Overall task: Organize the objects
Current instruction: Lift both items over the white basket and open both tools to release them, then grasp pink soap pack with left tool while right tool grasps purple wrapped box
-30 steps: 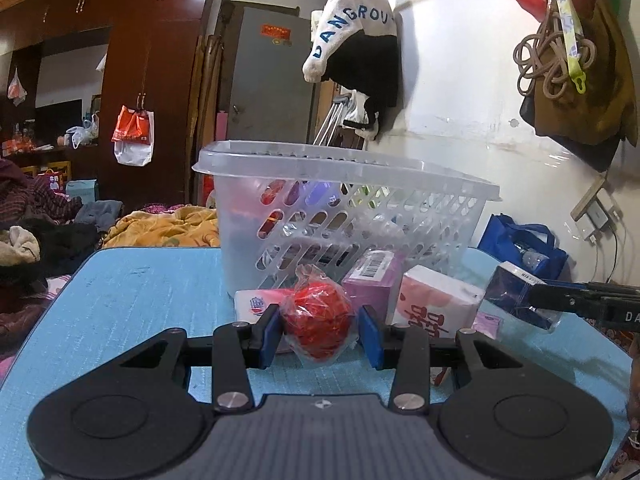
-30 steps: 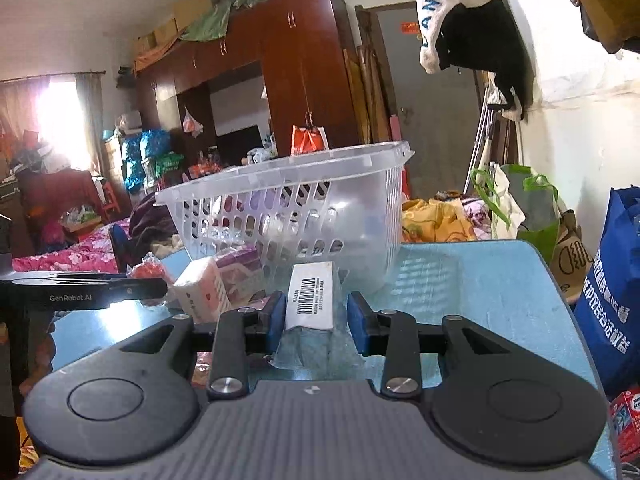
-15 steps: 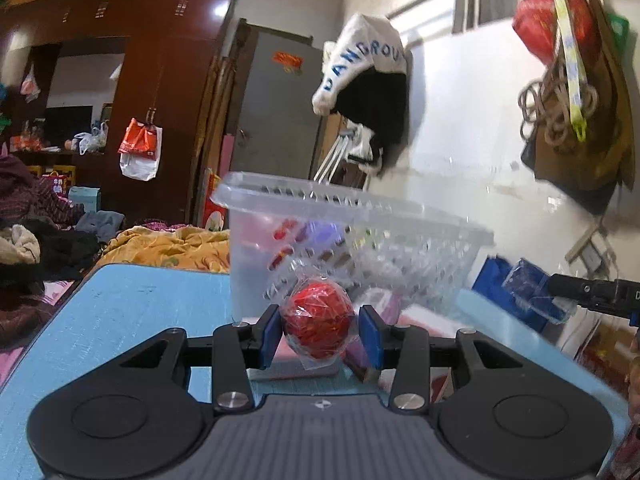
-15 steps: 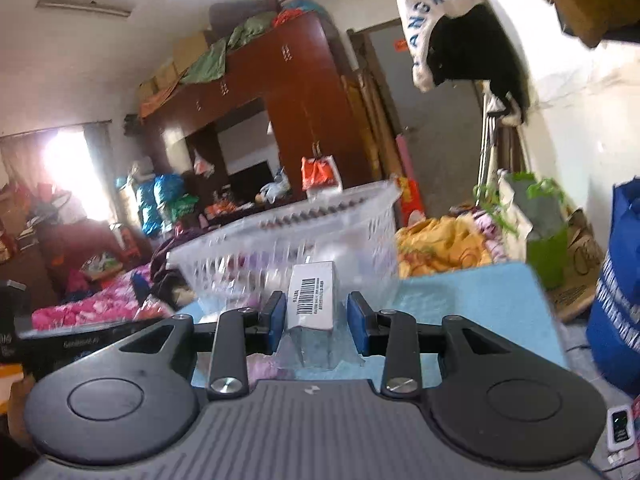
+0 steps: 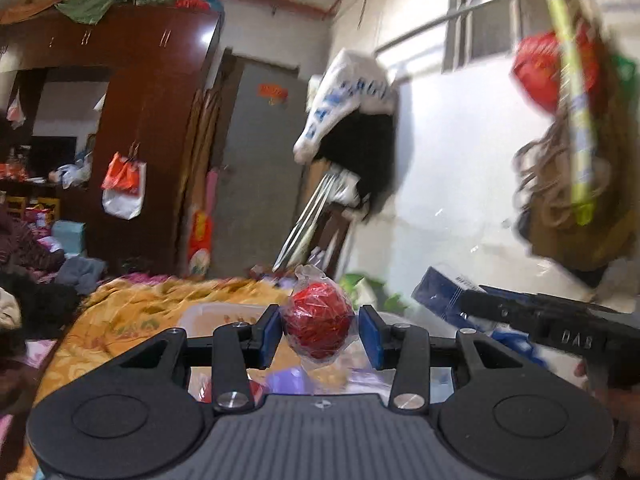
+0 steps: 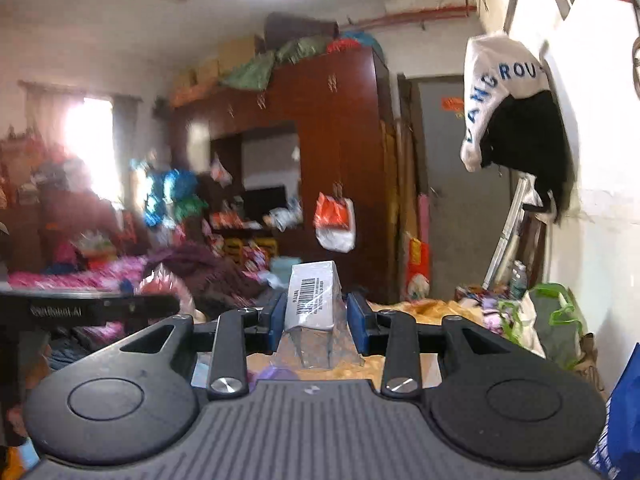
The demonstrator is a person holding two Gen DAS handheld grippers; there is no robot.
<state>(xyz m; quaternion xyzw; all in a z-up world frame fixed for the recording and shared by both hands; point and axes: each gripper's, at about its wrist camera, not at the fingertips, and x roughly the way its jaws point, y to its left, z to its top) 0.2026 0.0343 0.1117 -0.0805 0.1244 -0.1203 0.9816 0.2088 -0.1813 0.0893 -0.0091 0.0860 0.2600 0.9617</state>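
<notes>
The white basket (image 5: 224, 314) shows only as a rim and a strip of its inside, low in the left wrist view under the claws; a few coloured things lie blurred in it, so some sorting looks done. The left gripper (image 5: 319, 330) is clamped on a red ball in clear wrap (image 5: 318, 326), held in the air above the basket's opening. The right gripper (image 6: 316, 318) is closed on a clear packet with a white barcode label (image 6: 312, 302), also lifted, with the room beyond it rather than any worktop. Judging by this, both things are on their way in: what is left is to lower each over the basket, let go, then fetch whatever else waits
</notes>
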